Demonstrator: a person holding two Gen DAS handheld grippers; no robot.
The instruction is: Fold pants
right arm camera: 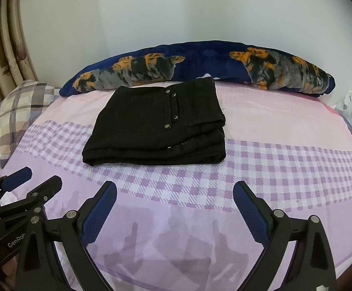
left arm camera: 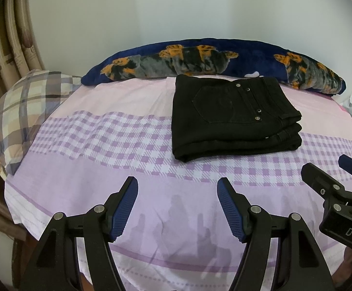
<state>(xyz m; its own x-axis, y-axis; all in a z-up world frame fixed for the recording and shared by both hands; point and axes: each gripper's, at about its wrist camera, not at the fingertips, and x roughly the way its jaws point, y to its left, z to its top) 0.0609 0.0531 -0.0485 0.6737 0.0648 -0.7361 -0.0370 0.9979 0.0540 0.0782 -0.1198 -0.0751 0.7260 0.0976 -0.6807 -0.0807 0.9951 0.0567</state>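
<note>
A plaid pillow [left arm camera: 23, 111] lies at the bed's [left arm camera: 84, 189] left edge. The left gripper [left arm camera: 177, 189] hangs over the near edge, jaws apart and empty. The black pants [left arm camera: 234, 118], folded into a stack, sit toward the far edge before a blue blanket [left arm camera: 224, 59]. The right gripper [right arm camera: 174, 194] hangs likewise, spread and empty.

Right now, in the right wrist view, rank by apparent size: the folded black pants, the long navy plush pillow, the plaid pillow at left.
1. Long navy plush pillow
2. Folded black pants
3. Plaid pillow, partly cut off by fisheye edge, so unsure.
</note>
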